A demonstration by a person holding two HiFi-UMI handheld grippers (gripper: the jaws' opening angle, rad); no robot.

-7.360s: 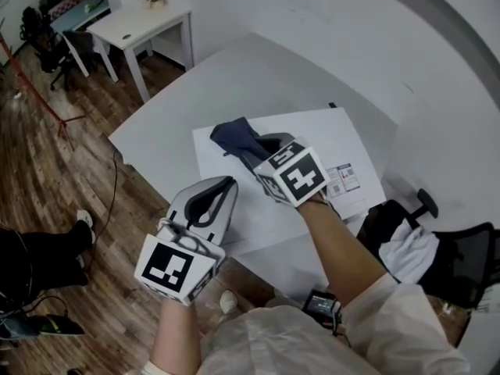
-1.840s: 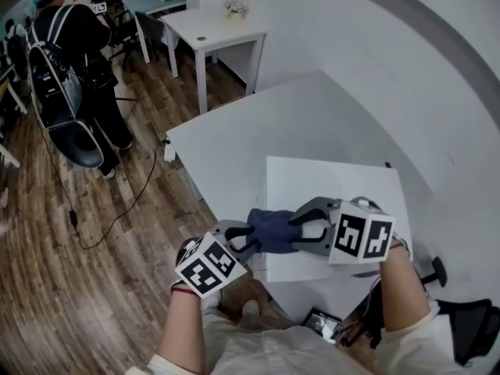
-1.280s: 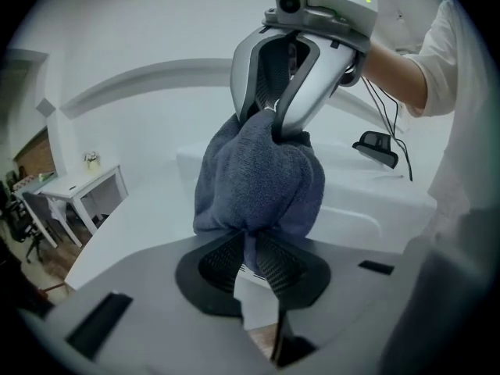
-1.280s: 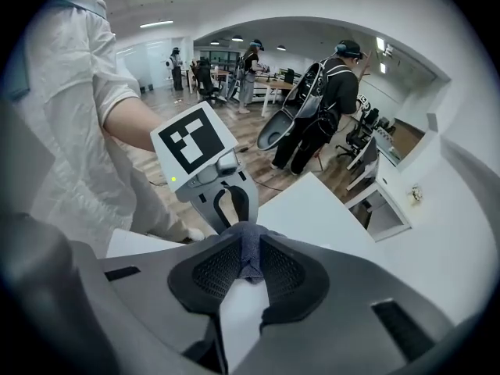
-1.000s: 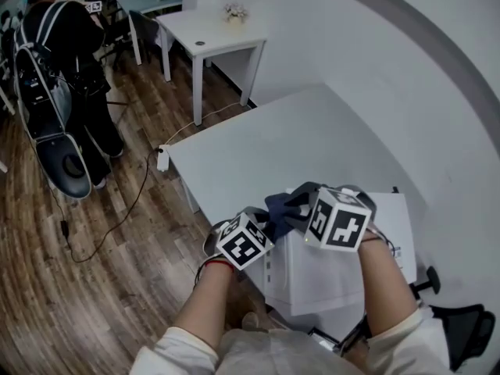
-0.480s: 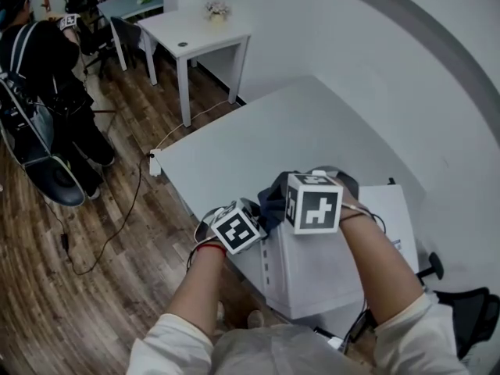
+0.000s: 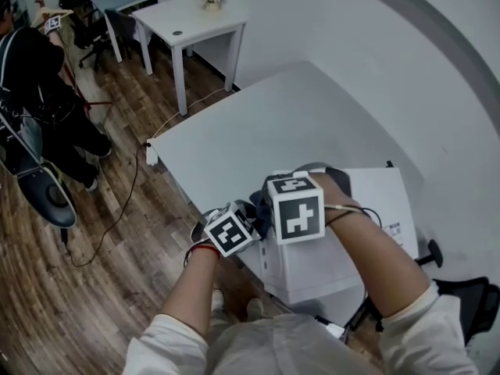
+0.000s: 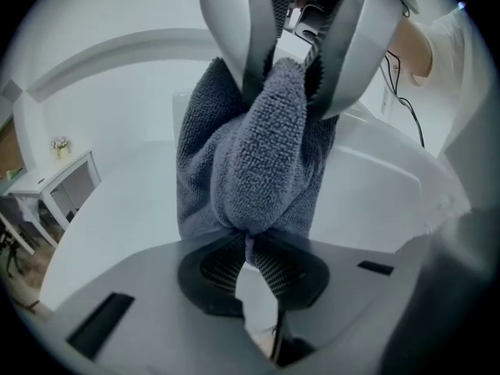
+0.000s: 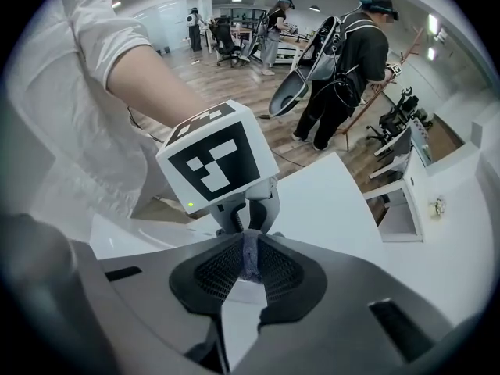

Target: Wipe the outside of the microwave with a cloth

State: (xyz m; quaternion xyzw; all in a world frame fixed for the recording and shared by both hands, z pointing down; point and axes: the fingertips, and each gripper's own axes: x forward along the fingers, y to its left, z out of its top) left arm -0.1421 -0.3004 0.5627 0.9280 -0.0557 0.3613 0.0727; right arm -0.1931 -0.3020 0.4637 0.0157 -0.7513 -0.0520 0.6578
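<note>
1. The cloth [image 8: 258, 162] is a grey-blue terry towel with a nubbly looped pile. It is bunched into a thick, rounded wad with soft folds running down its sides.
2. It is held between the two grippers, over the corner of the microwave [image 7: 383, 201] that lies toward the left of the head view. In that view only a dark sliver of the cloth shows between the two marker cubes.
3. The left gripper [image 8: 251, 248] is clamped on the near end of the wad. Its jaws have just been closing, and the ribbed pads pinch a narrow fold of cloth between them.
4. The right gripper [image 9: 250, 260] points down from above and grips the other end. Its jaws have also just been closing, and a thin blue-grey fold is squeezed between the pads.
5. In the left gripper view, the right gripper's white fingers [image 8: 234, 45] flank the top of the wad on both sides.
6. The microwave is a white box with a plain flat top, standing on a white table [image 7: 234, 131] close to the wall. I cannot tell whether the cloth touches it.
7. Past the table are a wooden floor [image 7: 117, 287], a small white desk [image 7: 199, 22] and a person in dark clothes [image 7: 31, 76] standing well apart.
</note>
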